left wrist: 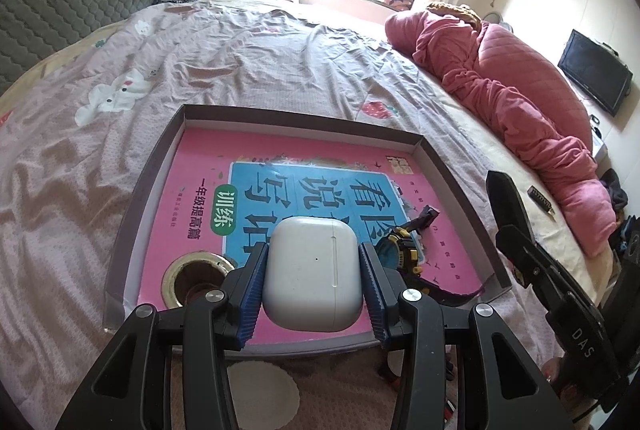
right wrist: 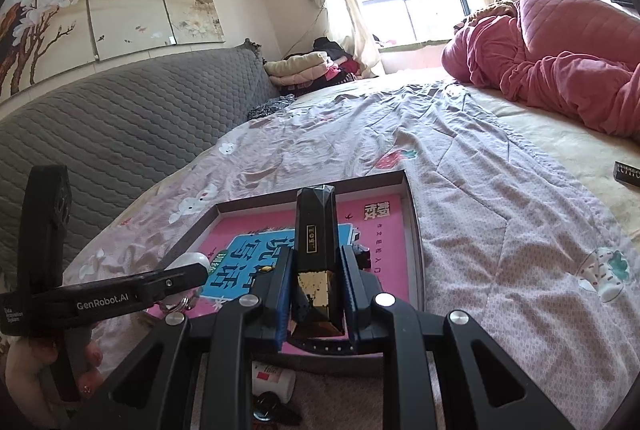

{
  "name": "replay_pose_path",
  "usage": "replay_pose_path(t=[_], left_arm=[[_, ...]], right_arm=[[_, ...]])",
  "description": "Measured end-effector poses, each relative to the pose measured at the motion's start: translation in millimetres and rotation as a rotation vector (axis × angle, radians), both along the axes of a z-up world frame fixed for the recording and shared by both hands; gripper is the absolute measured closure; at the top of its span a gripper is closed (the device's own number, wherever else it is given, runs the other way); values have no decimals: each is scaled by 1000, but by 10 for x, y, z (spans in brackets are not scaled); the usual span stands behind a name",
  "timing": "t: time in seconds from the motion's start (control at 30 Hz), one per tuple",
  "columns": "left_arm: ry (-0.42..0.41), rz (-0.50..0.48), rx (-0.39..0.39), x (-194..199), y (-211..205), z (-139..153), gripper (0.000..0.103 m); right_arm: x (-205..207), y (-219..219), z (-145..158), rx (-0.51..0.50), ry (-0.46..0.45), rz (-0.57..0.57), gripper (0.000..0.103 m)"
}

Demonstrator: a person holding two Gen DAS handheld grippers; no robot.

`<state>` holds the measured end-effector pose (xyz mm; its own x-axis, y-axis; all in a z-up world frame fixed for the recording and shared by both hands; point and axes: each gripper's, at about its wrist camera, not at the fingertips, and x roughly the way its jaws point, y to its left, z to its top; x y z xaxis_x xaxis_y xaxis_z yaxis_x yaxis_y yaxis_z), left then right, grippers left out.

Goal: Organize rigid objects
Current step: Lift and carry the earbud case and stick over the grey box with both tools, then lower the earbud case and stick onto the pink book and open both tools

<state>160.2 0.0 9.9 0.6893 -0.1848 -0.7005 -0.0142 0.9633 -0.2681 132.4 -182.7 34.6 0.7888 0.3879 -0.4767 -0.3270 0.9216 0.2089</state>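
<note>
Evidently both grippers carry their loads above the shallow cardboard tray (left wrist: 140,190) that lies on the bedspread (left wrist: 200,50), which looks like the place where the rigid things are being gathered. The left gripper (left wrist: 314,270) pinches a white earbud case (left wrist: 310,274) by its two long sides, its blue ribbed pads flat against the shell so the smooth case cannot swivel; it hangs over the near part of the tray, above the pink workbook (left wrist: 200,166) that lines the bottom. The right gripper (right wrist: 316,290) clamps a black and gold faceted tube (right wrist: 314,250), probably a lipstick, low on its body, so that its tip points away over the tray. By count: one tray, one workbook, one roll of tape (left wrist: 192,274) in the near left corner, one yellow and black wristwatch (left wrist: 404,250) beside the case, one earbud case and one tube in the air. One small dark bar (left wrist: 541,195) lies out on the bedspread, well apart from the tray and likely yet to be collected
</note>
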Motion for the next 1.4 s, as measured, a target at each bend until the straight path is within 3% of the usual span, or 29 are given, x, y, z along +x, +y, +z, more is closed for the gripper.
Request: replay_pose_path(t=[1.4], left_arm=[[84,-40,115,222,-230,-237,57]], right_arm=[[332,94,-268,-97,118,-23,80]])
